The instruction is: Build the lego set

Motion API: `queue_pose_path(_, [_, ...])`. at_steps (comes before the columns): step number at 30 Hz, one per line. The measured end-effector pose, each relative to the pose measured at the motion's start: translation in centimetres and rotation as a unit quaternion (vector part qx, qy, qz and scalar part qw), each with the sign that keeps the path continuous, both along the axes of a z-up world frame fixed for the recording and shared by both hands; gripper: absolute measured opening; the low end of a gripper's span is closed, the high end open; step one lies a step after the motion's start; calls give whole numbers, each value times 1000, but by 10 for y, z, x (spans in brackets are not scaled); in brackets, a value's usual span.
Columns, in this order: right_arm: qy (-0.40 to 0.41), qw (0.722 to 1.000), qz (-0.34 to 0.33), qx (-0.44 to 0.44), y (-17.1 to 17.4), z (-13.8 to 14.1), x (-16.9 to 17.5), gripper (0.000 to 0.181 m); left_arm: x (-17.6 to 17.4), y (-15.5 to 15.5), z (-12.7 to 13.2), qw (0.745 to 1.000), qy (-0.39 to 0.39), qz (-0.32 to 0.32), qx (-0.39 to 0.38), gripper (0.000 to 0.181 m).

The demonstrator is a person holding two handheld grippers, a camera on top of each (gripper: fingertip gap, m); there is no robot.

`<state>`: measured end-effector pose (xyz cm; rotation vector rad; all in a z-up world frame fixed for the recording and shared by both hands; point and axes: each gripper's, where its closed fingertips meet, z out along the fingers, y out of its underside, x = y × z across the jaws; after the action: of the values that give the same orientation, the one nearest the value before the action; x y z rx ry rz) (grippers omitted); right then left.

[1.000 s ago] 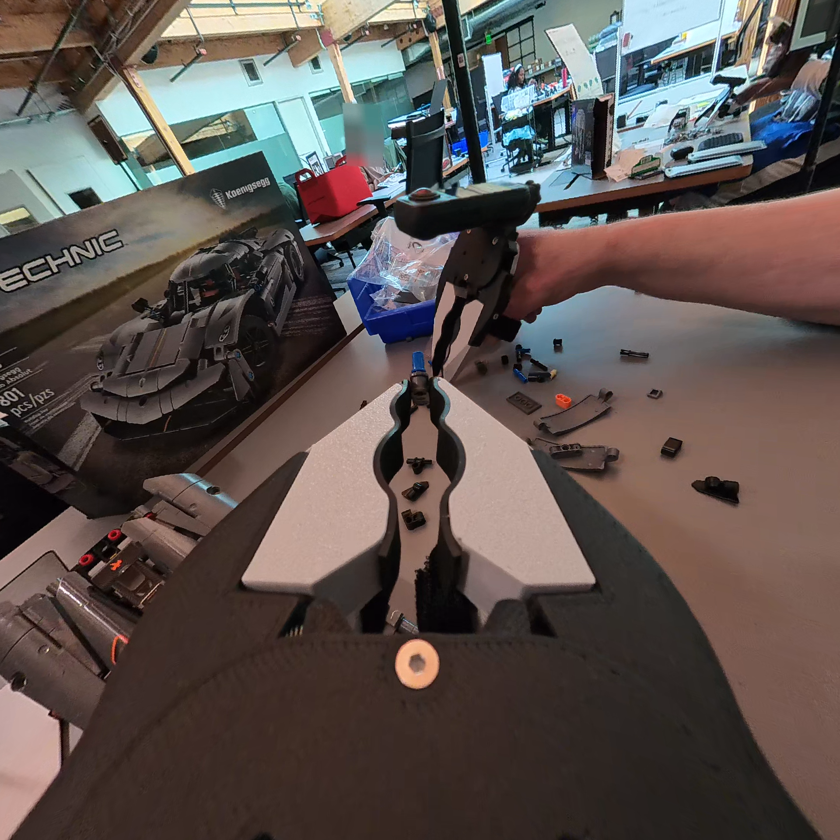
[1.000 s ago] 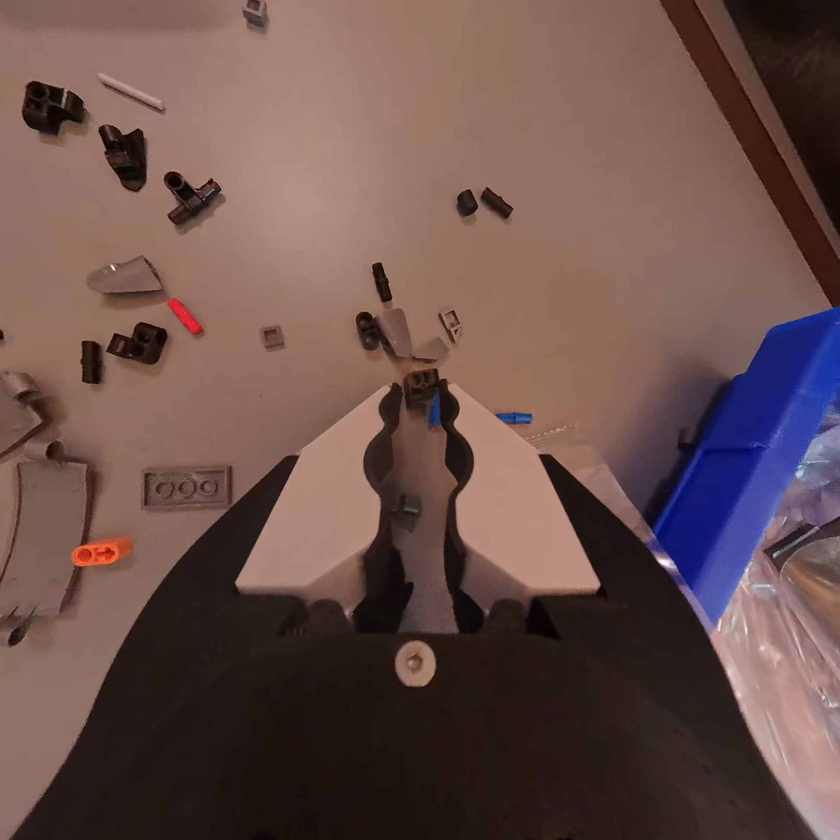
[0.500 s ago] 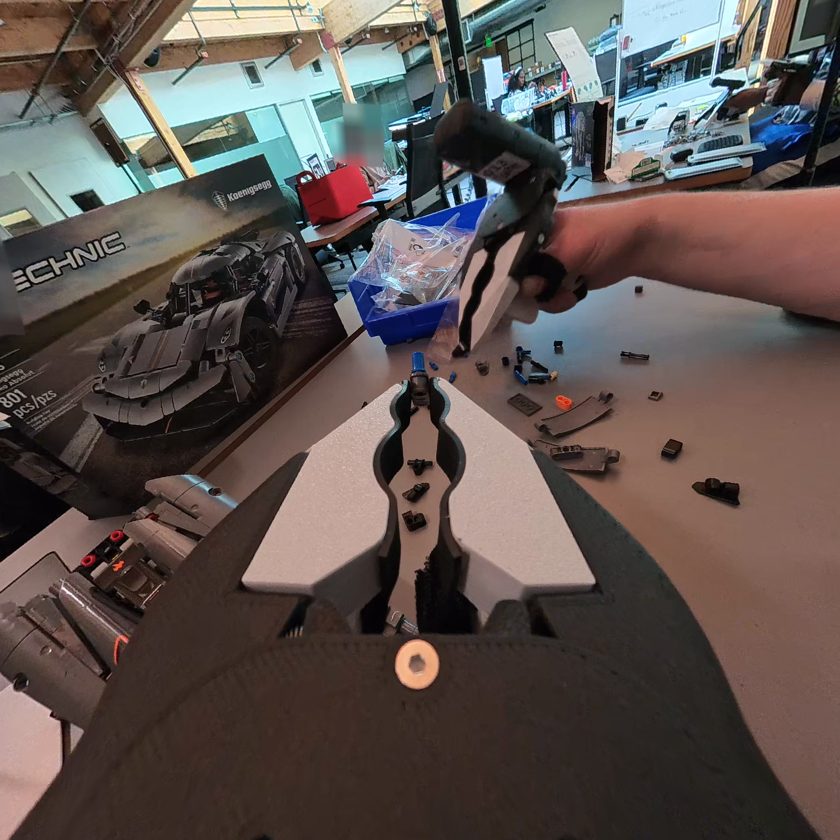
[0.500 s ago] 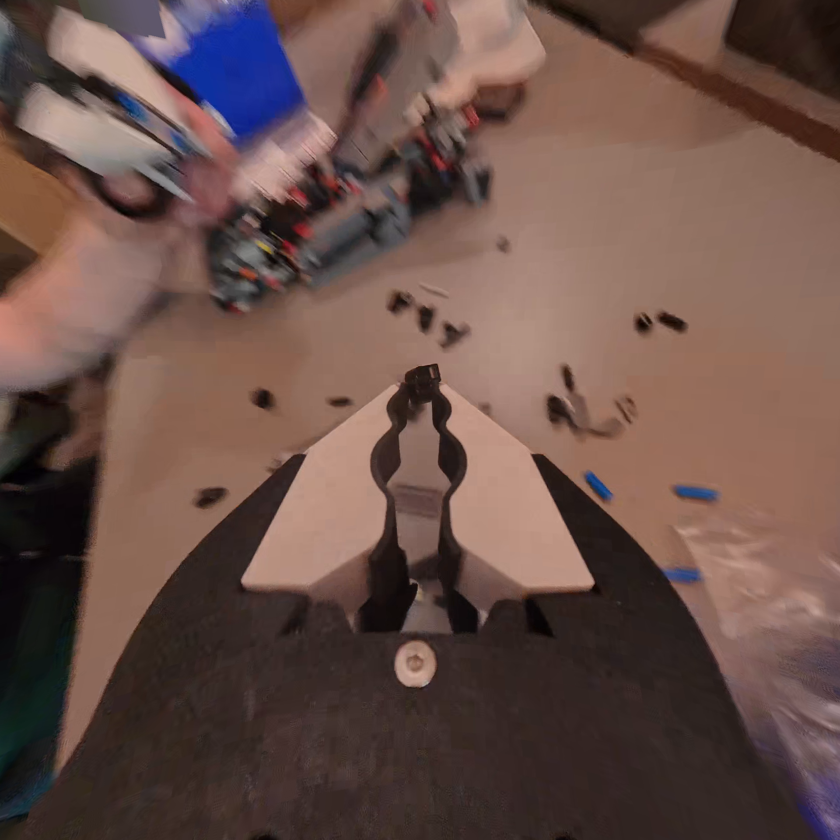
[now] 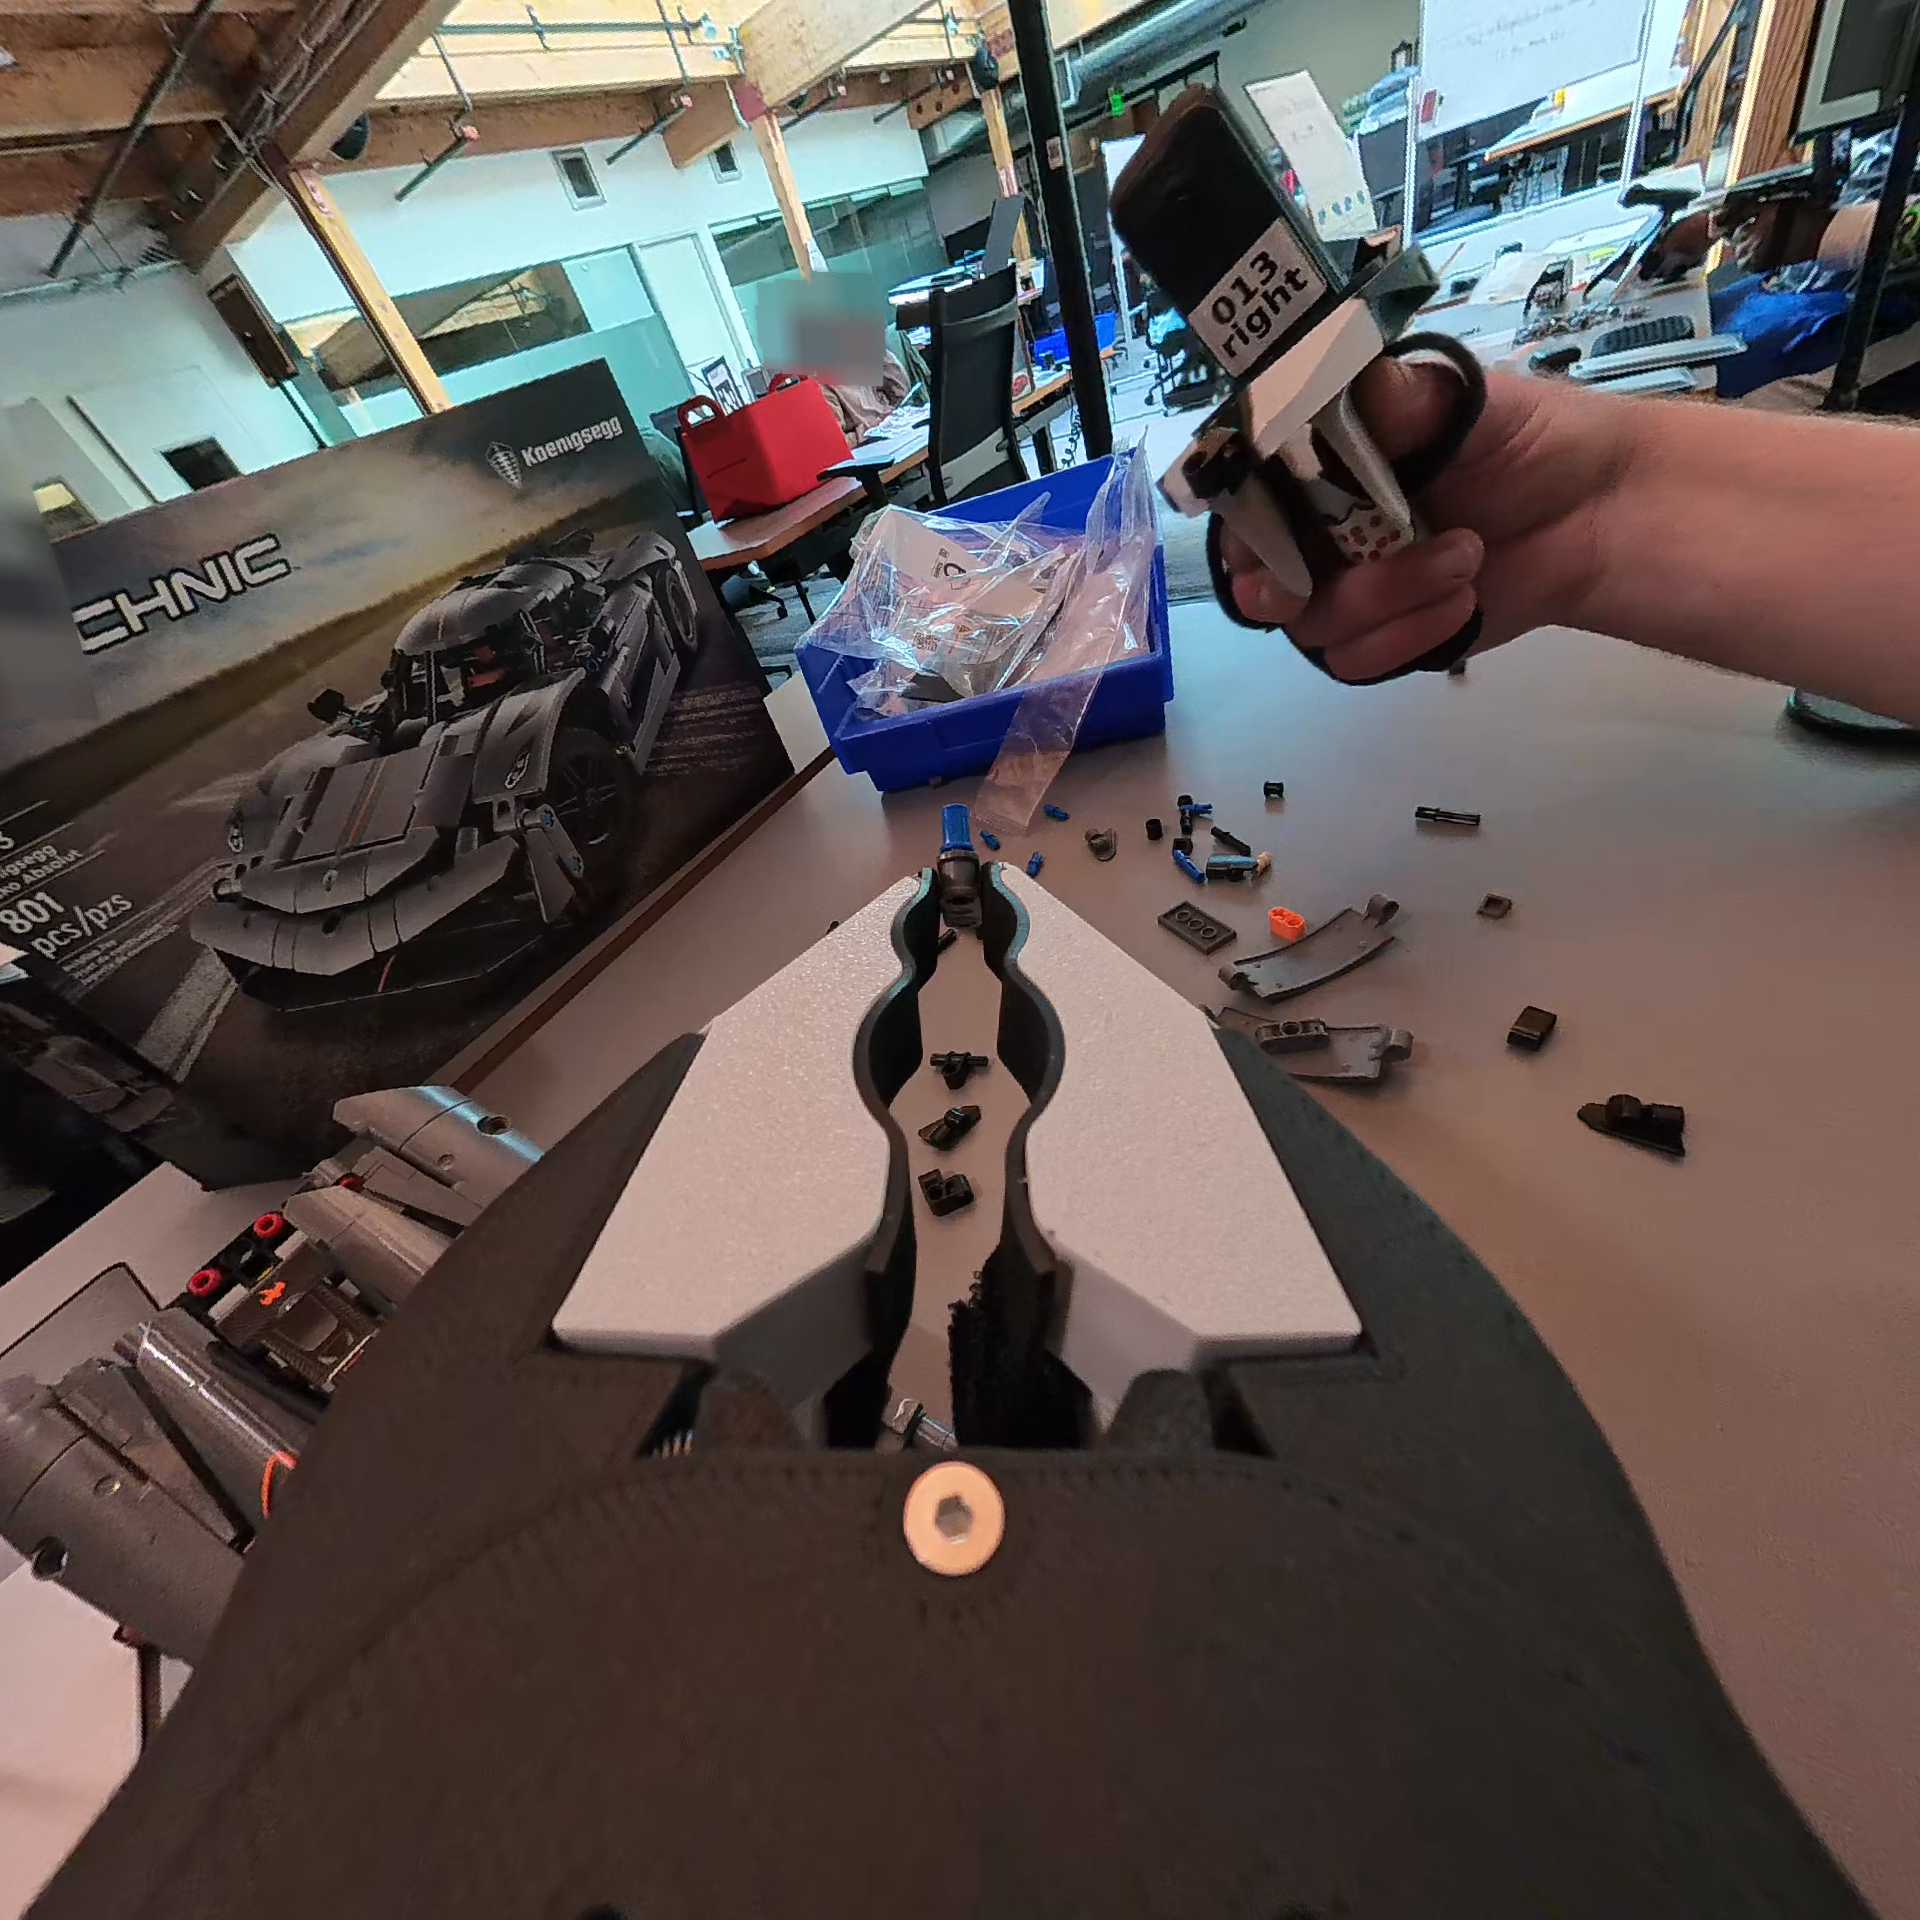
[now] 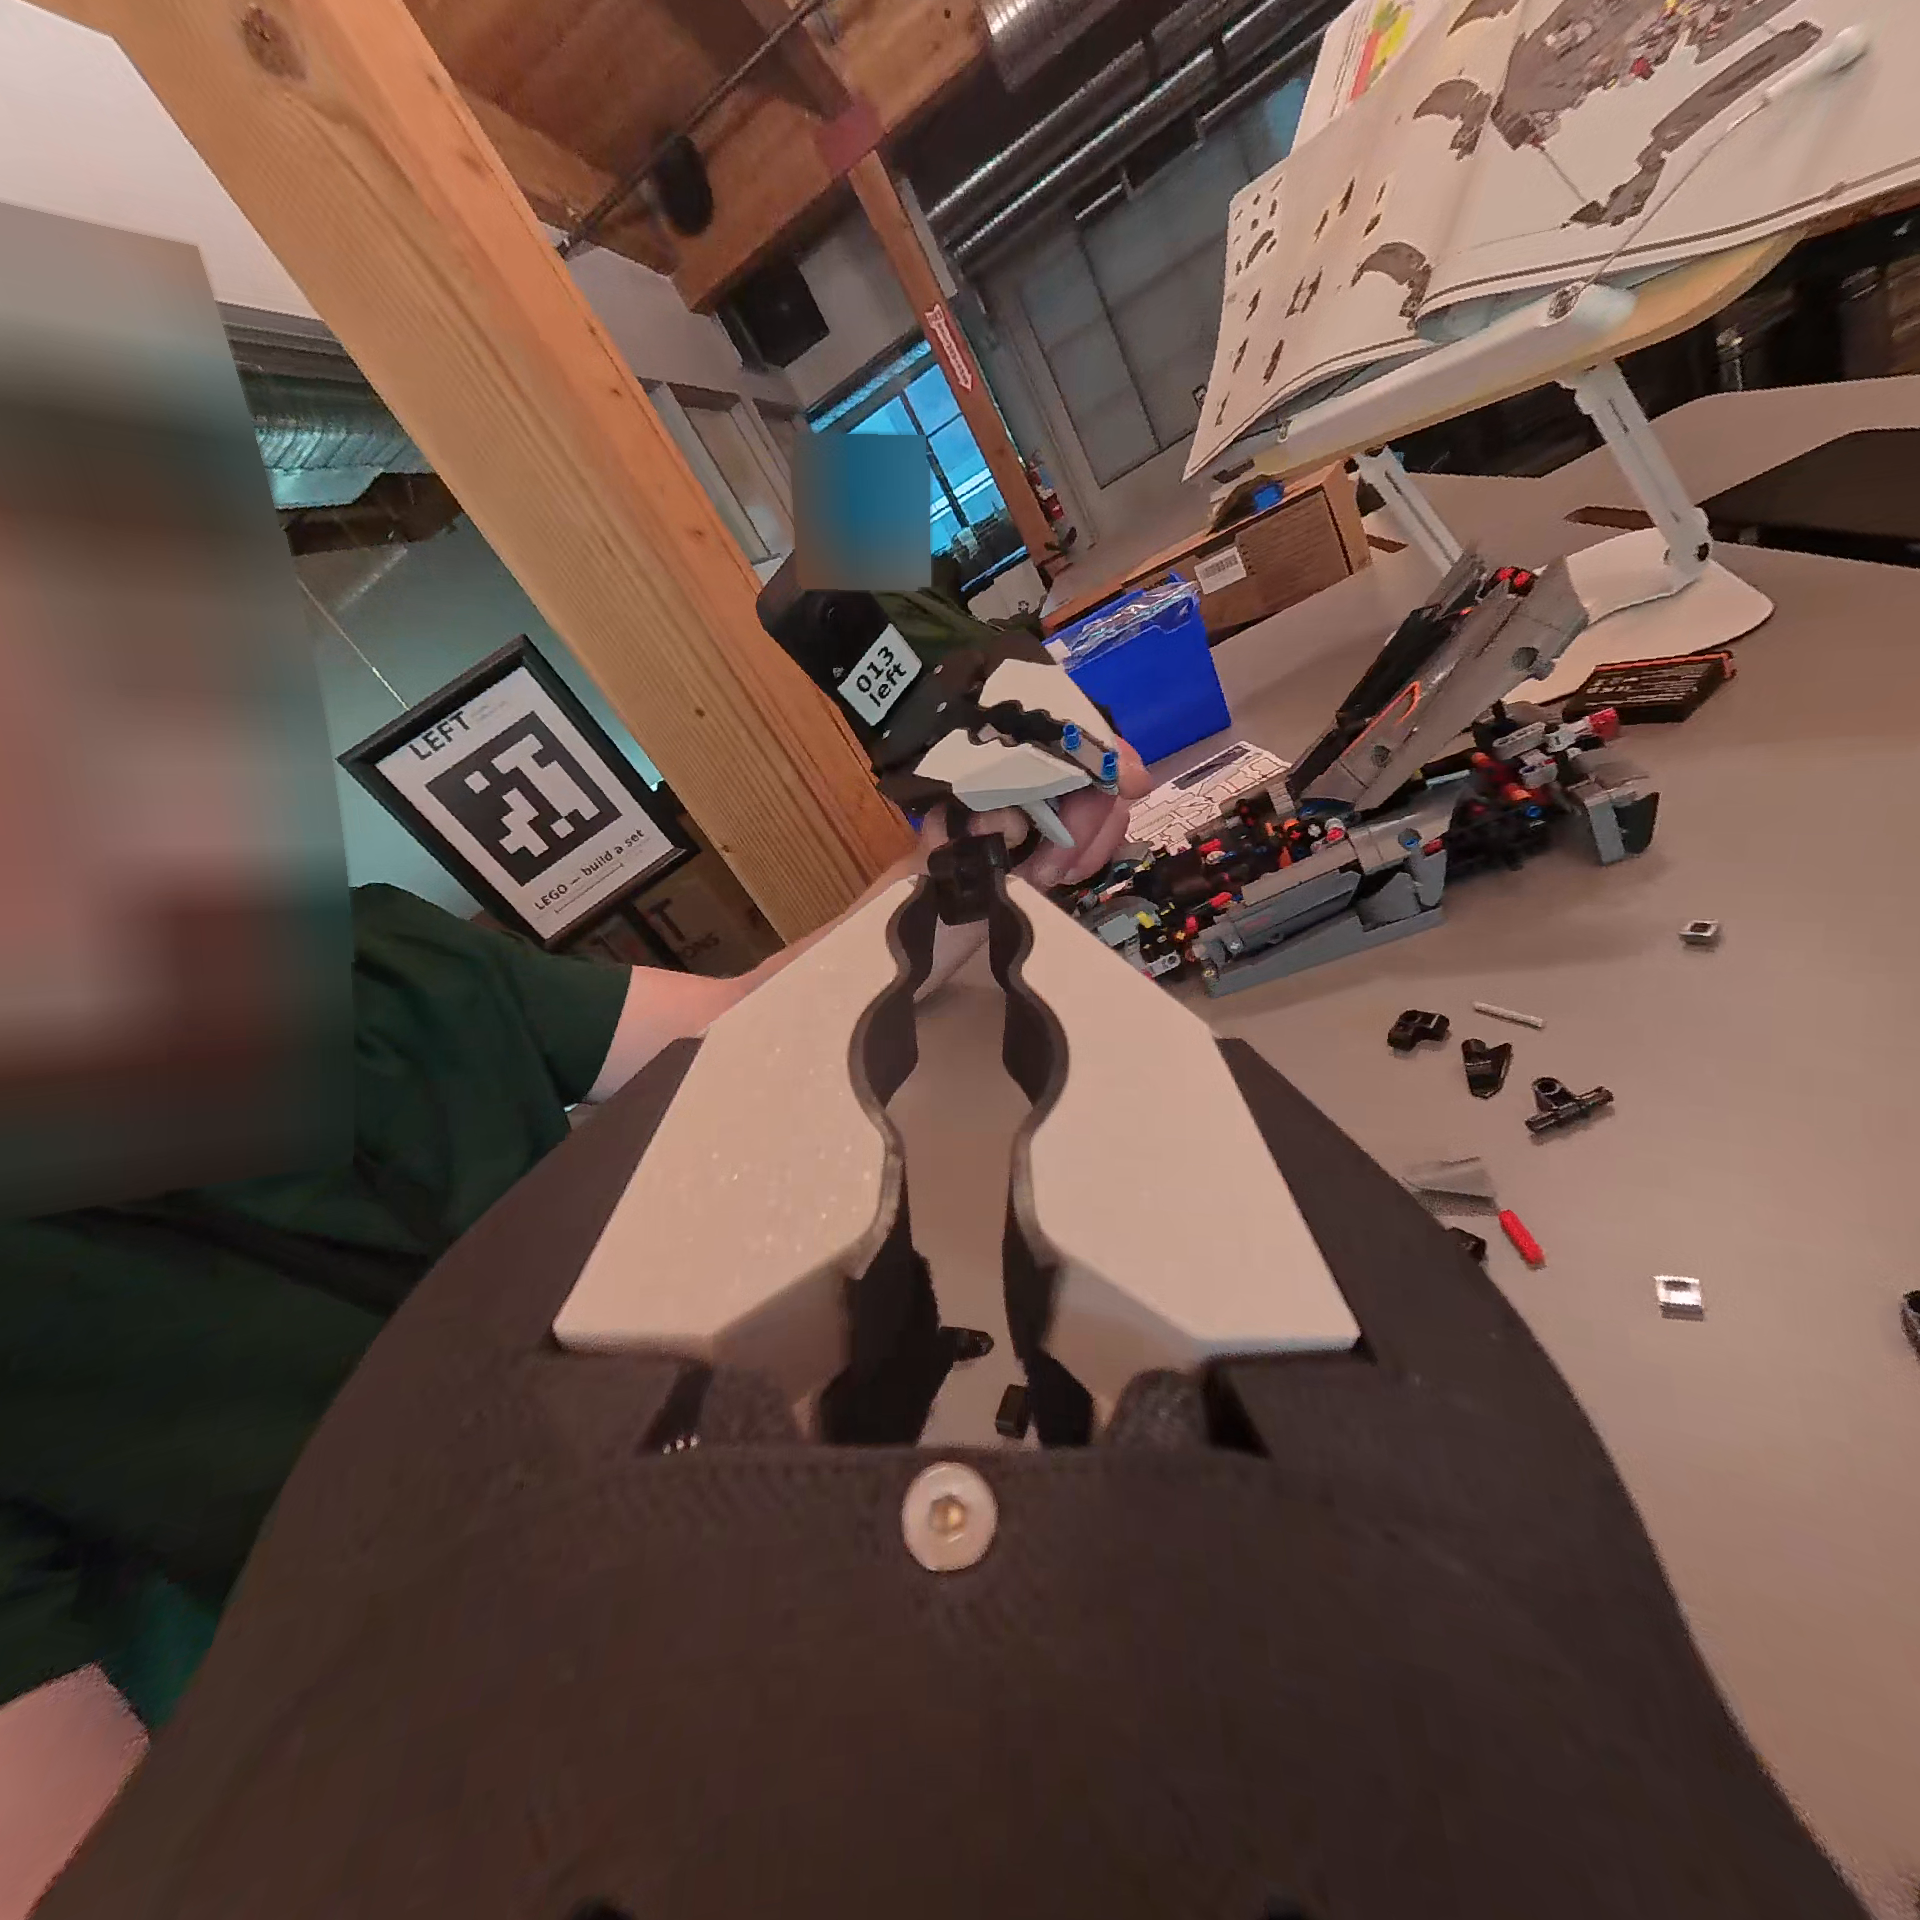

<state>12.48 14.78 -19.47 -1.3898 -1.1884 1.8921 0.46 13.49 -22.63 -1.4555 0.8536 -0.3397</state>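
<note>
Above the tabletop (image 5: 1558, 1299), left gripper (image 5: 958, 883) clamps a blue-tipped pin (image 5: 956, 852); right gripper (image 6: 961, 883) pinches a black connector (image 6: 961, 878).

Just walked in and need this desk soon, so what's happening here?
A person is building a Lego car with two handheld grippers. The left gripper pinches a small black piece with a blue pin; the right gripper holds a black connector, raised above the table. The half-built car and loose parts lie nearby.
</note>
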Motion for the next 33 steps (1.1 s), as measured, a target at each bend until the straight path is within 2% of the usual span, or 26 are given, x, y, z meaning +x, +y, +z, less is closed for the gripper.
queue_pose_path(3, [-33, 999, -3, 24, -13, -8, -4, 8, 0, 0, 0, 1000, 0, 0, 1, 5])
queue_pose_path(6, [-127, 987, -6, 101, -38, -40, -15, 8, 0, 0, 1, 1000, 0, 0, 1, 5])
queue_pose_path(8, [-196, 967, -7, 161, -55, -67, -22, 8, 0, 0, 1, 1000, 0, 1, 1, 5])
queue_pose_path(12, [-283, 926, -6, 249, -81, -108, -33, 8, 0, 0, -1, 1000, 3, 1, -1, 5])
queue_pose_path(18, [-374, 862, -10, 343, -93, -156, -44, 9, 0, 0, -1, 1000, 3, 2, -1, 5])
queue_pose_path(24, [-411, 830, -8, 376, -96, -178, -49, 9, 0, 0, -2, 1000, 4, 2, -1, 5])
queue_pose_path(29, [-402, 839, -11, 367, -99, -173, -49, 15, -1, 0, -1, 1000, 3, 2, 0, 5])
queue_pose_path(33, [-376, 854, -43, 357, -86, -153, -39, 16, -1, 0, -1, 1000, 2, 3, 0, 5])
